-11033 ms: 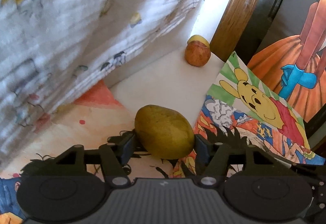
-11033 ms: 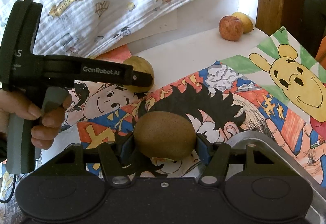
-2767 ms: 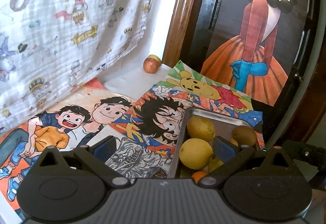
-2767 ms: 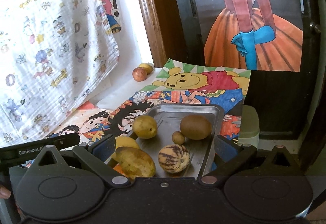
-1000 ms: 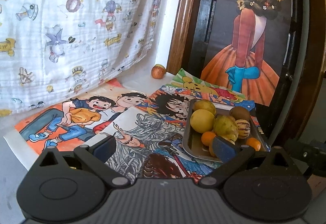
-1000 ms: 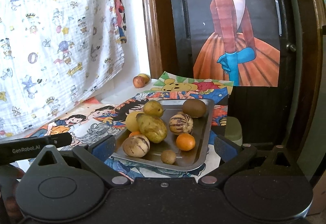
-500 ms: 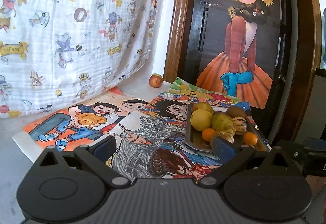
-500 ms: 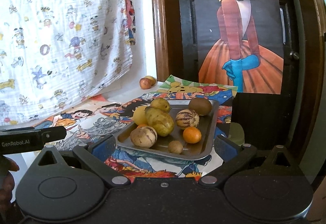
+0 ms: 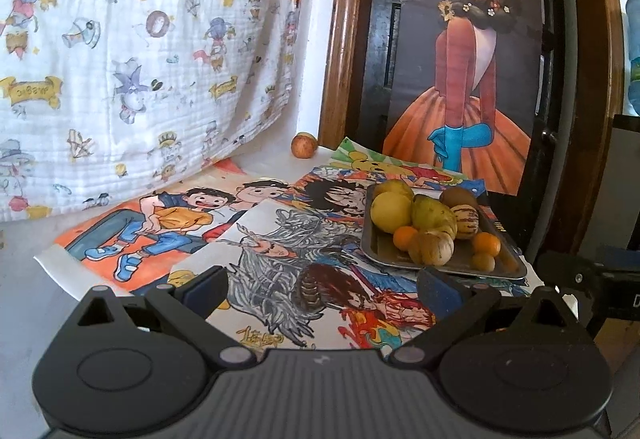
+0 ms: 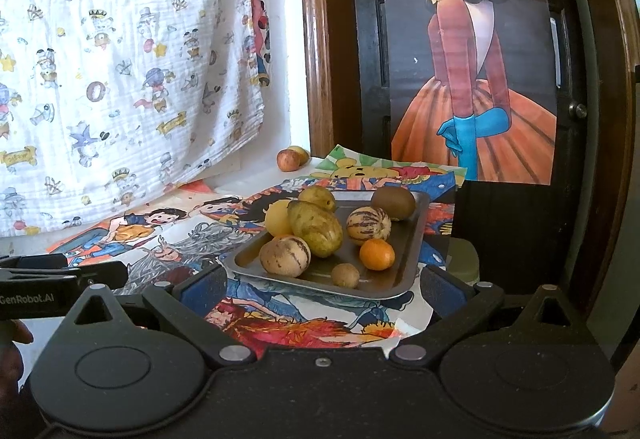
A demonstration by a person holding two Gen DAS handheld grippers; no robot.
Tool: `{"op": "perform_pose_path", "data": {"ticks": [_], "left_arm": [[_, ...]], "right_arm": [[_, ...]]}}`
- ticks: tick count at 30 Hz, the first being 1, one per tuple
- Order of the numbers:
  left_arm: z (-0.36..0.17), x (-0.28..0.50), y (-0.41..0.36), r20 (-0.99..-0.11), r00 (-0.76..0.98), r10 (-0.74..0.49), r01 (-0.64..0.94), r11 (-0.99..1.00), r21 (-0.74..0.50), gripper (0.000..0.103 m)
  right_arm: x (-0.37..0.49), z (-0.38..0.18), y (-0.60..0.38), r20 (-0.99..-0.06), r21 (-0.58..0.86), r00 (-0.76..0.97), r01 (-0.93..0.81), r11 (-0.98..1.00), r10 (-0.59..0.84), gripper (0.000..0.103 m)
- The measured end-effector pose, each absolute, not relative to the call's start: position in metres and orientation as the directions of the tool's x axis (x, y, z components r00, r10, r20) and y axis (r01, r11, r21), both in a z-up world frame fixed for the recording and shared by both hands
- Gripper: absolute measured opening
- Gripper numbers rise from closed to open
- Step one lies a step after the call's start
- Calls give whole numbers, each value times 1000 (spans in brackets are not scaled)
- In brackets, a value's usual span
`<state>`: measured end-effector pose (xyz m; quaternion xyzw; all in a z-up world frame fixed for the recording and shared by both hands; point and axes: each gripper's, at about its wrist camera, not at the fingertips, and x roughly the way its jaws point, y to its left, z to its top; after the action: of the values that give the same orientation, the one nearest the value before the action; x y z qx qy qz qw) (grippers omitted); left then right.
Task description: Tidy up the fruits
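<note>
Drawings cover the table [image 9: 24,303] — fruit tray [image 10: 404,259] near its right edge — both tongs [image 9: 322,287] [image 10: 322,285] released, empty.

A dull metal tray [image 10: 404,239] is sitting on matt paper drawings [image 10: 192,235]; crinkled white cloth [image 10: 120,59] is hanging beside a glossy wooden frame [image 10: 316,39].

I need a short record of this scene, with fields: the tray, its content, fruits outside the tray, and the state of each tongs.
tray: metal tray on the cartoon posters
content: kiwi, two striped melons, mango, orange, other fruits
outside tray: reddish apple with a yellow fruit behind it, at the back by the wooden frame
left tongs: open, empty
right tongs: open, empty
</note>
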<state>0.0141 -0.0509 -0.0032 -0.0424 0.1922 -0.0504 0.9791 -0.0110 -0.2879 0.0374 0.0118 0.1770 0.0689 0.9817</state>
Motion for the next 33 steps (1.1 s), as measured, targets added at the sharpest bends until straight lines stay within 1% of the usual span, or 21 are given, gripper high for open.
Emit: {"op": "perform_pose_path", "data": {"ticks": [11,33], "left_arm": [[-3,10,-45,-375,921,-107,70,991,-111,102],[-10,15,-42,-431,898,-93,45,992,-119,102]], "right_arm": [[-12,37,-284,-356,40,923,-143,989,148,102],[-8,29,-283,-392,47,907,-149,988,155,102]]}}
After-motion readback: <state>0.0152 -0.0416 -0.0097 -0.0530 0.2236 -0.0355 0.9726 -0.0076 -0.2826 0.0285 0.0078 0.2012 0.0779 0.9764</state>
